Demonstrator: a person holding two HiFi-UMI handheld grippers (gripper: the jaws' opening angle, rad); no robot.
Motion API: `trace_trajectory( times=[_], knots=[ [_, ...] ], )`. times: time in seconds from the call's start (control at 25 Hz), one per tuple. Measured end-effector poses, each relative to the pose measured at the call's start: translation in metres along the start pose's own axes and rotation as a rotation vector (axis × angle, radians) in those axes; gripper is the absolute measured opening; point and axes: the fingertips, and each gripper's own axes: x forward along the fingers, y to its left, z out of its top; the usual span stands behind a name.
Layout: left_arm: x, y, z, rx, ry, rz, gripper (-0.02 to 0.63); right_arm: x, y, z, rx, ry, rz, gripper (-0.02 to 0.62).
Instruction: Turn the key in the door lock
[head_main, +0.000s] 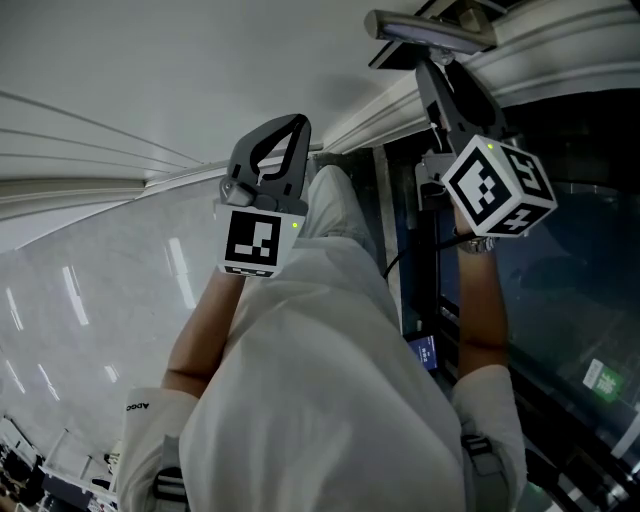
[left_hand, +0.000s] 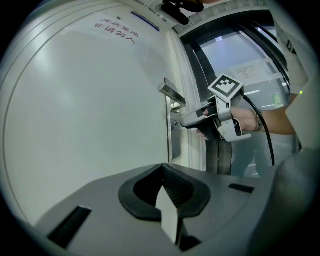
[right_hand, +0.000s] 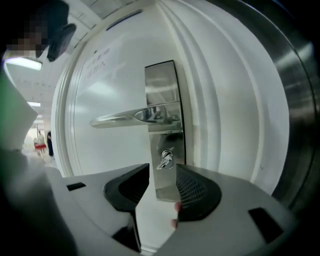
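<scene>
Right tool (right_hand: 162, 169) before white door (right_hand: 110, 80)

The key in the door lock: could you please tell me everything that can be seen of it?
The key is small and looks like silvery metal. Its head is tilted, and it sits in the keyhole of the brushed steel lock plate, below the lever handle. The right gripper frames it with jaws apart; neither pad touches it. Only the lock holds it.

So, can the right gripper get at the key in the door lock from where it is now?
Probably yes. The right gripper has its jaws apart, the key sits just ahead of their gap, and nothing lies between. The door handle is above, clear of the way.
</scene>
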Motion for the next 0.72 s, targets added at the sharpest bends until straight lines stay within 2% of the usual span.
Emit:
trace_trajectory(
  times=[0.24, 0.56, 0.72],
  knots=[
    [0.000, 0.001, 0.002, -0.002, -0.009, 0.001, 0.008, -0.006, -0.004, 0.005, -0.501, 0.026, -0.147, 0.144],
    [-0.001, 0.001, 0.002, -0.007, -0.012, -0.001, 0.008, 0.000, 0.004, 0.004, -1.013, 0.069, -0.266, 0.144],
    [-0.003, 0.004, 0.001, -0.010, -0.009, 0.009, 0.008, 0.005, 0.003, 0.003, -1.185, 0.094, -0.303, 0.143]
  ],
)
